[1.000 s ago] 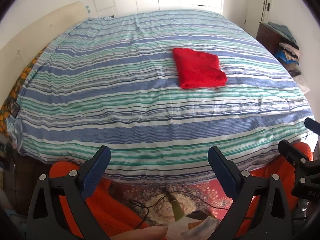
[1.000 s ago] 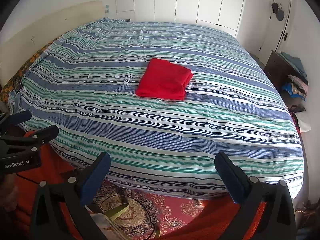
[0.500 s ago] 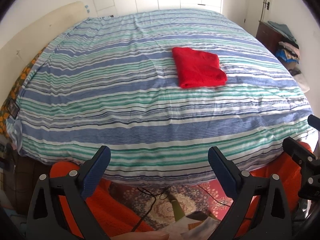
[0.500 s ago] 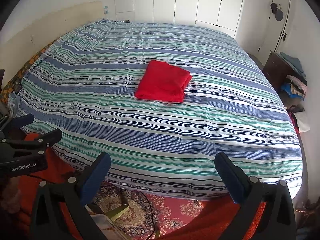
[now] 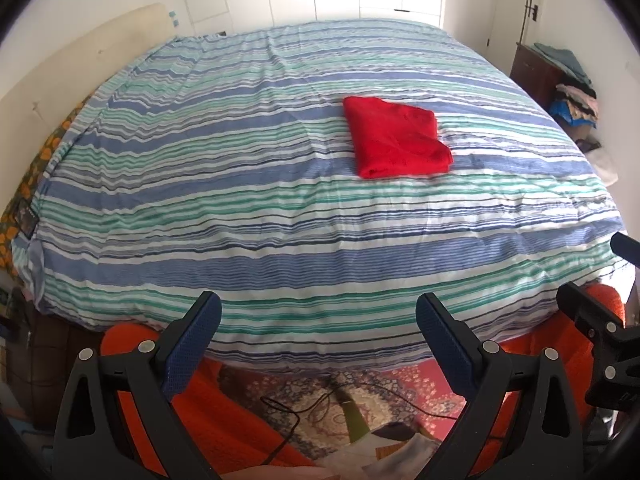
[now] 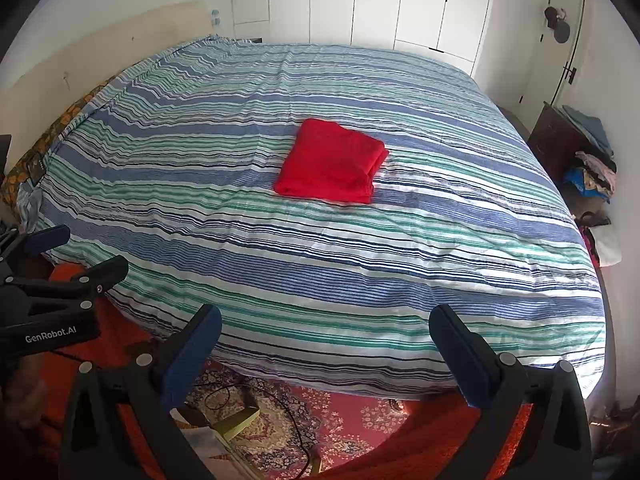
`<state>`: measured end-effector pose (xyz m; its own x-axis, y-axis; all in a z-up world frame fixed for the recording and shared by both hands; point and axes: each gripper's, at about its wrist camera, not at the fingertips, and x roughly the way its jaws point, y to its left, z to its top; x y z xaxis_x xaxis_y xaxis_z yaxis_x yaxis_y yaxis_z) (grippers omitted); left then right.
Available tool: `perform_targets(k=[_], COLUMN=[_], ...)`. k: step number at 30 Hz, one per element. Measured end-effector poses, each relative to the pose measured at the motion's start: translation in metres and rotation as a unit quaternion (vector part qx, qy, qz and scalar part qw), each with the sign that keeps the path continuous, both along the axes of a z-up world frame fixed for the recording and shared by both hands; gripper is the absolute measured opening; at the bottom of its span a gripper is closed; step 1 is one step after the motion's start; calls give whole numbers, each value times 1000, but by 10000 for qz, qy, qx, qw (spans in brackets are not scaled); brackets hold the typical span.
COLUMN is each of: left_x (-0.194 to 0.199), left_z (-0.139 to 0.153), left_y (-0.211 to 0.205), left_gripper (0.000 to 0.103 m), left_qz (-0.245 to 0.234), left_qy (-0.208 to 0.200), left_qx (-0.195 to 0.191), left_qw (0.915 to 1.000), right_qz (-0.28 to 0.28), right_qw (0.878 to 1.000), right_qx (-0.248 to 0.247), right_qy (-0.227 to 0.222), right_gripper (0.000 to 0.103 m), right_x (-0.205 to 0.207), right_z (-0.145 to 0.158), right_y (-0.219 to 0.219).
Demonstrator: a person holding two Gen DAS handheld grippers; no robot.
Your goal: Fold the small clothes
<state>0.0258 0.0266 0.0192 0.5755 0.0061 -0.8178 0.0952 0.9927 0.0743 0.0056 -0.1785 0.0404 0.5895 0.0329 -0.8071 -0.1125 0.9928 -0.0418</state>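
- Left gripper [image 5: 318, 338]: jaws spread wide, nothing between them. Held off the near edge of the bed [image 5: 280, 208], above the floor.
- Right gripper [image 6: 326, 350]: same, jaws wide apart and empty, also short of the bed's near edge.
- Each gripper shows in the other's view: right one at the right edge of the left view [image 5: 600, 320], left one at the left edge of the right view [image 6: 60, 276]. Side by side, apart.
- Red garment [image 6: 332, 162]: folded into a compact rectangle, lying flat near the middle of the striped bedcover [image 6: 360, 260]. Well apart from both grippers, nothing touching it.
- In the left view the garment [image 5: 396, 138] sits right of centre; in the right view, near centre.
- Below the grippers: orange fabric [image 5: 132, 360], patterned rug [image 6: 340, 416] with a black cable [image 6: 296, 420] on it.
- Far right: dark cabinet [image 6: 556, 148] with a pile of clothes [image 6: 592, 172] beside it.
- Back wall: white wardrobe doors [image 6: 380, 0].
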Motion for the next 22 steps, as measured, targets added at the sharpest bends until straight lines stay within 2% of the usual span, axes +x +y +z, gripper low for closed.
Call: perform_targets(k=[17, 22], left_x=[3, 2], left_z=[-3, -1], left_y=[1, -1], left_gripper=[98, 98], left_qz=[-36, -14], left_qy=[133, 22], left_qx=[-136, -16], left_qw=[9998, 10000], right_qz=[30, 10], right_qw=[10000, 10000], right_qx=[-24, -15], right_qy=[53, 46], right_gripper=[103, 102], right_x=[3, 5], right_z=[-1, -1], right_y=[3, 3])
